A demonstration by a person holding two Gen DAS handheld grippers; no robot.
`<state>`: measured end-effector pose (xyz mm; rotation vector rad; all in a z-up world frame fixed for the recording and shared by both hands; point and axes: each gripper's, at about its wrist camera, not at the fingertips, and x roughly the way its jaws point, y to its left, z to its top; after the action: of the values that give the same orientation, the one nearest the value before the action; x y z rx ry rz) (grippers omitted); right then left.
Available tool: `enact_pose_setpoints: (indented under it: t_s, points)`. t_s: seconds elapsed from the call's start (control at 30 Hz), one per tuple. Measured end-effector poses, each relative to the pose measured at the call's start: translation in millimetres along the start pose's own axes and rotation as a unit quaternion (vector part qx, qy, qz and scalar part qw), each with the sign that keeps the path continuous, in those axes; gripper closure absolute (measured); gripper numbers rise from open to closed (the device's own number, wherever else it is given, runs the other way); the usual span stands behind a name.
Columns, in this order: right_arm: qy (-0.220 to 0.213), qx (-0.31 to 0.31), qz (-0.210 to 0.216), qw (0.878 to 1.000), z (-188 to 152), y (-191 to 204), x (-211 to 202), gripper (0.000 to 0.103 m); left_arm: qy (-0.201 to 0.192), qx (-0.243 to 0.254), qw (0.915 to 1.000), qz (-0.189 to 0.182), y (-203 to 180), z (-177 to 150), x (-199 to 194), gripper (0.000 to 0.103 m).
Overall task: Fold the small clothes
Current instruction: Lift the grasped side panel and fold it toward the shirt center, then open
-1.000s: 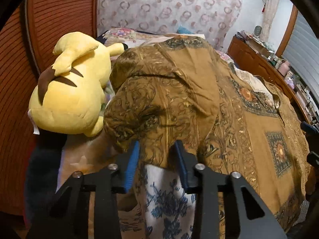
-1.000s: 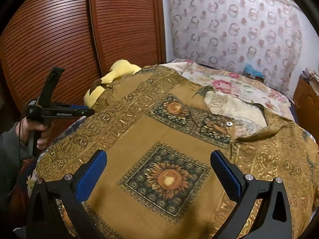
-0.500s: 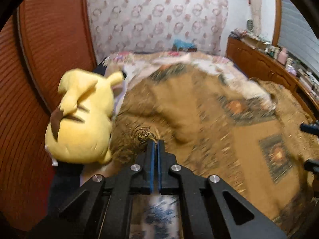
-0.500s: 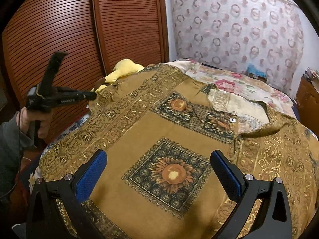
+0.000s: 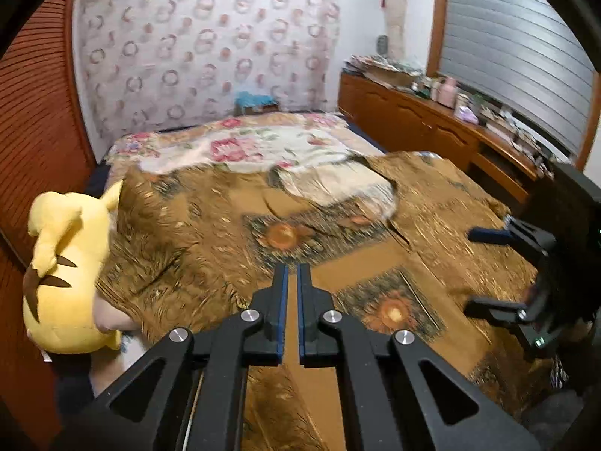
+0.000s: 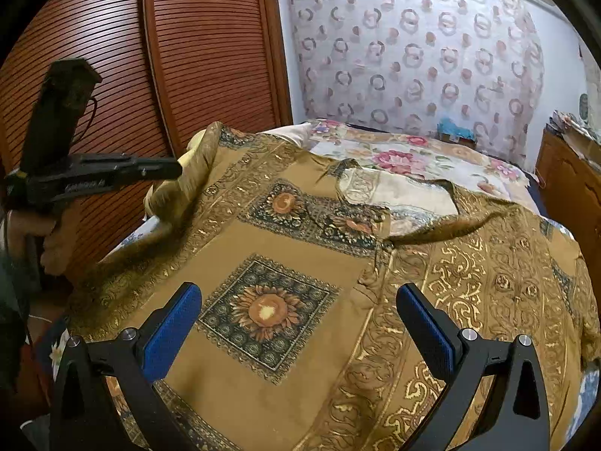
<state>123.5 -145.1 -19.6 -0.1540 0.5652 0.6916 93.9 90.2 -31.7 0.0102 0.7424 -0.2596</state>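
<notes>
The brown patterned shirt (image 6: pixel 263 308) lies spread across the near half of the bed (image 6: pixel 413 150), its left side bunched against a plush toy (image 5: pixel 64 282) at the bed's left edge. This looks like the start of the first fold. The left claw (image 5: pixel 292 274) is opening from a slit with nothing between its jaws. The right claw (image 6: pixel 298 291) hovers wide open and empty. The next move likely calls for gripping a sleeve or side edge.
</notes>
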Motion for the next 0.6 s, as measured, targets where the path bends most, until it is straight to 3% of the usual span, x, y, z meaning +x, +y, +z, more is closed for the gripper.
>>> enact_pose_setpoints:
  t_s: [0.13,0.23,0.33,0.6]
  points:
    - [0.004,0.005,0.000,1.000,-3,5,3,0.000,-0.002,0.006,0.9996,0.028,4,-7,-10,0.061]
    - [0.005,0.006,0.001,1.000,-2,4,3,0.000,0.001,-0.016,0.9993,0.033,25,-12,-16,0.057]
    - [0.004,0.004,0.002,1.000,3,0,5,0.000,0.007,-0.042,0.9971,0.063,52,-23,-16,0.047]
    - [0.014,-0.020,0.005,1.000,14,4,19,0.000,0.045,-0.107,0.9887,0.095,105,-50,13,0.045]
